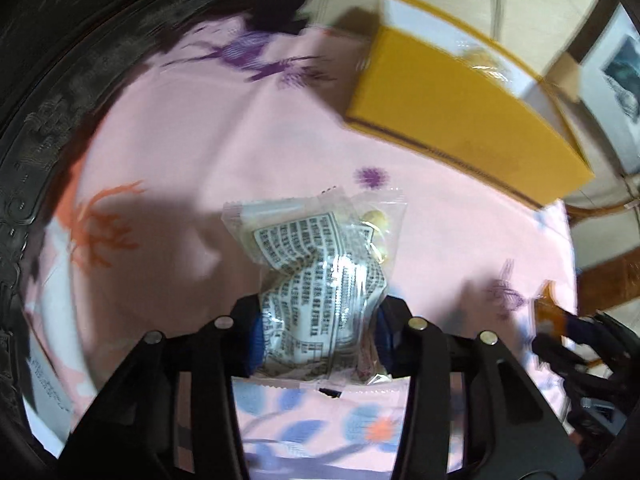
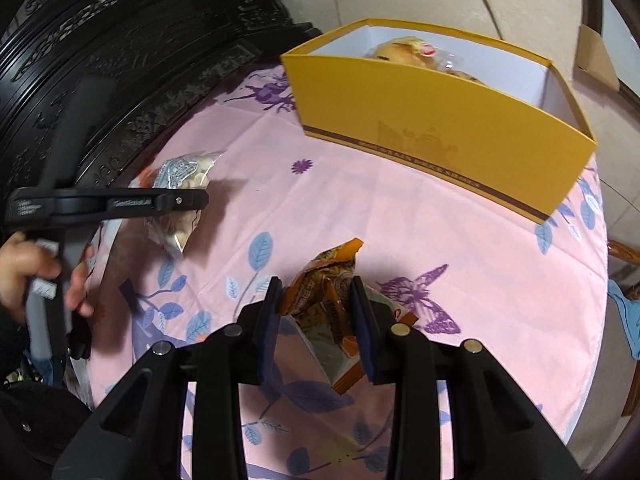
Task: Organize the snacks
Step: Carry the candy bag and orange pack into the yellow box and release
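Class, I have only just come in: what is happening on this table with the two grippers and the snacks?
A person is sorting snacks with a handheld gripper in each hand. The left gripper is shut on a clear printed snack packet, held above the pink floral tablecloth. The right gripper grips an orange snack packet. The open yellow box stands farther back on the cloth, with at least one wrapped snack already inside.

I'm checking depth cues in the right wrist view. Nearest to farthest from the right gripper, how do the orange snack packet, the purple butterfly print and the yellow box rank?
1. Orange snack packet, between the right gripper fingers.
2. Purple butterfly print, on the cloth just right of the fingers.
3. Yellow box, at the table's far side.
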